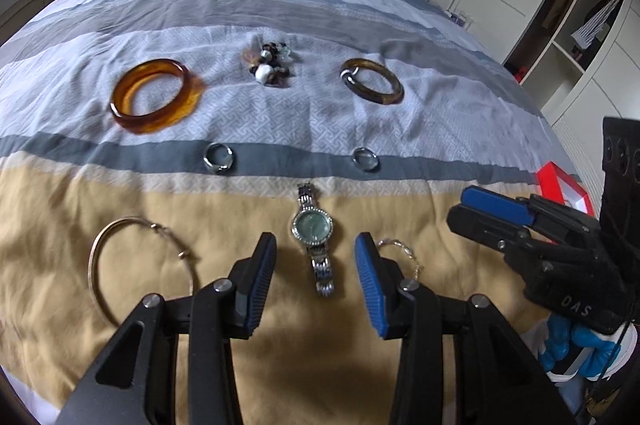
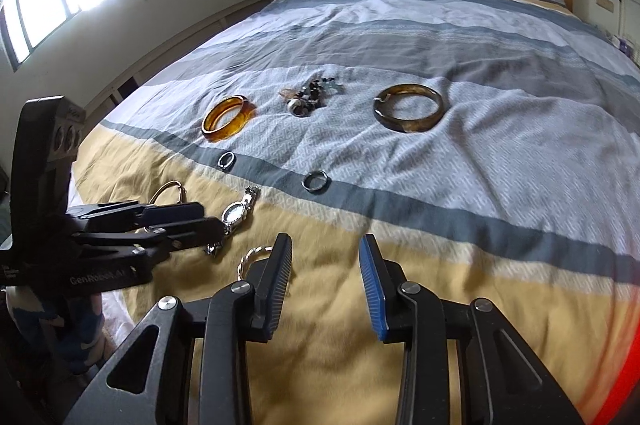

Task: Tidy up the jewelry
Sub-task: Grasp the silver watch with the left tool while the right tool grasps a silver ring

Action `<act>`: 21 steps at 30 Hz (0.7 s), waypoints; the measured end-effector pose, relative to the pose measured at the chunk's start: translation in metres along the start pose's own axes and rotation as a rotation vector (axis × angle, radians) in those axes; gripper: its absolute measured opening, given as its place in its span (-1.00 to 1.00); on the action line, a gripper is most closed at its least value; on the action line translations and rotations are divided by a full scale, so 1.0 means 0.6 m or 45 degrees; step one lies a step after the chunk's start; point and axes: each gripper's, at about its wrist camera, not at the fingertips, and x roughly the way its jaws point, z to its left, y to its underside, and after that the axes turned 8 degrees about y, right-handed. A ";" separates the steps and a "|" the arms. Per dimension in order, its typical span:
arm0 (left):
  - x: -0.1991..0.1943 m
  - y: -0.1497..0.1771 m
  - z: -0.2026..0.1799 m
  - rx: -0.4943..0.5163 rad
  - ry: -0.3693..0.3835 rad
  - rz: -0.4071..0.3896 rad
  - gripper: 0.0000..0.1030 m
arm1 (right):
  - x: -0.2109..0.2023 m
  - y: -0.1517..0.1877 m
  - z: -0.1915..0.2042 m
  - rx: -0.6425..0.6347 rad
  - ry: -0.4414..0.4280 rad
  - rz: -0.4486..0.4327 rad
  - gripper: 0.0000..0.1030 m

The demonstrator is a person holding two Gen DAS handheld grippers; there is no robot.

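The jewelry lies spread over the striped bedspread (image 1: 460,73) in loose rows, and I judge the sorting barely begun or at most partway: nothing is gathered in any container. Toward the top of the left wrist view sit an amber bangle (image 1: 154,96) at left, a heap of dark and white beads (image 1: 270,63) in the middle, and a brown bangle with a metal clasp (image 1: 372,81) at right. Below them, on the grey stripe, lie two silver rings (image 1: 218,157) (image 1: 365,158). Lowest, on the yellow band, are a thin gold hoop bangle (image 1: 98,265) at left, a silver wristwatch (image 1: 313,225) in the centre, and a fine chain bracelet (image 1: 400,249) partly hidden behind a finger.

The left hand-held gripper (image 1: 316,265) is spread, empty, with the wristwatch lying in line between its fingers but not touched. The right hand-held gripper (image 2: 325,271) is also parted and empty over bare yellow cloth, with the chain just beside its left finger.

A red box (image 1: 566,189) shows at the right edge of the left view, perhaps the destination. The two tools sit close together low in the frame, so they could crowd each other around the watch and chain.
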 end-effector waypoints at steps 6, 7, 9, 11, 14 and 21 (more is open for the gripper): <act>0.025 -0.002 0.003 0.013 -0.029 0.018 -0.25 | 0.031 -0.011 0.006 -0.020 -0.035 0.005 -0.32; 0.026 -0.002 0.004 0.012 -0.030 0.018 -0.25 | 0.036 -0.014 0.007 -0.024 -0.038 0.005 -0.32; 0.032 -0.003 0.009 0.006 -0.036 0.017 -0.29 | 0.048 -0.020 0.010 -0.031 -0.044 0.005 -0.32; 0.035 -0.002 0.016 -0.006 -0.045 0.011 -0.41 | 0.058 -0.025 0.012 -0.035 -0.046 0.005 -0.32; 0.037 -0.003 0.032 -0.044 -0.034 -0.002 -0.55 | 0.074 -0.033 0.014 -0.038 -0.046 0.006 -0.32; 0.038 0.005 0.036 -0.039 -0.022 -0.030 -0.56 | 0.103 -0.045 0.018 -0.056 -0.036 0.013 -0.32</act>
